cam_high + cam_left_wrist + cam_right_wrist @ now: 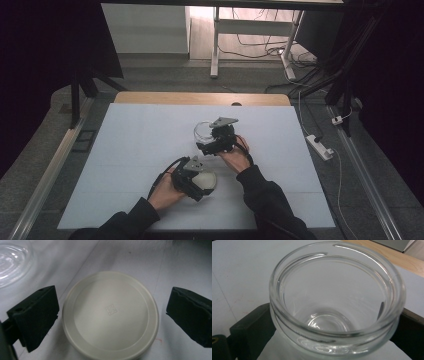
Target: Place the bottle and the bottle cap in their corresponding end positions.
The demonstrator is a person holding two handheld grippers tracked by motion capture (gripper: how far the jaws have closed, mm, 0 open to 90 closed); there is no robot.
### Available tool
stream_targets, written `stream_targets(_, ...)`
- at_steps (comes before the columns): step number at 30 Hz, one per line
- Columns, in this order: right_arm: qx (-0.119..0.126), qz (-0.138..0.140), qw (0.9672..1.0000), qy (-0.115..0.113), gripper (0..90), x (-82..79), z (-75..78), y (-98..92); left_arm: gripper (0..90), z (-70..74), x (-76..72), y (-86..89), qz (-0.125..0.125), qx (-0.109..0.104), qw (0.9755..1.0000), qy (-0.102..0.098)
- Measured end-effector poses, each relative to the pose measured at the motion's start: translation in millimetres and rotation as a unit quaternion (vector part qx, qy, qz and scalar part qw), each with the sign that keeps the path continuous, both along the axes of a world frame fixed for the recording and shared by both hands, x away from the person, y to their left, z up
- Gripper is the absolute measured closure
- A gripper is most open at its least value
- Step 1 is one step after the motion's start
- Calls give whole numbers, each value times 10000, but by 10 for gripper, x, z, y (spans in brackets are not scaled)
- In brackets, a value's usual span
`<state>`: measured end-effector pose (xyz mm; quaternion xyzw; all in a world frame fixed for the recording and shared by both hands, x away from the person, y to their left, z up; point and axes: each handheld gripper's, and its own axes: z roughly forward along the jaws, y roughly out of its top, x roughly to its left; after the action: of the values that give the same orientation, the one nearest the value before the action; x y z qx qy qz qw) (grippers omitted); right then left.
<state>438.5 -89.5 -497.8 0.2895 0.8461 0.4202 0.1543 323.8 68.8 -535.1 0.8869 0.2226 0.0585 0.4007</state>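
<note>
A clear glass jar [201, 130] stands upright and empty on the white mat, just right of the middle. My right gripper [206, 139] is shut on the jar [337, 302], one black jaw pressed against each side below the rim. Nearer the front lies a round off-white lid [206, 180], flat on the mat. My left gripper [200, 186] hovers over the lid [111, 315] and is open, its jaws standing wide on either side without touching it. The jar [11, 262] also shows at the top left of the left gripper view.
The white mat [140, 150] covers a wooden table whose bare far edge [200, 97] shows beyond it. On the floor to the right lies a power strip [320, 146] with cables. A desk frame [215, 45] stands farther back.
</note>
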Motion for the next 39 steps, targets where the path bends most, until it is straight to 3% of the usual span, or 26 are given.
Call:
stream_targets(9, 9, -9, 10000, 21, 5, -58, 47, -66, 0, 134, -50, 132, 72, -219, 9997, -85)
stream_targets(17, 86, -39, 9999, 54, 0, -139, 99, -154, 0, 239, -88, 297, 190, -506, 9985, -19)
stream_targets(20, 172, -19, 9998, 69, 0, -172, 125, -188, 0, 259, -103, 348, 210, -522, 9984, 3)
stream_targets(39, 81, 407, 9991, -65, 0, -545, 273, -327, 0, 413, -279, 659, 341, -773, 9964, 109)
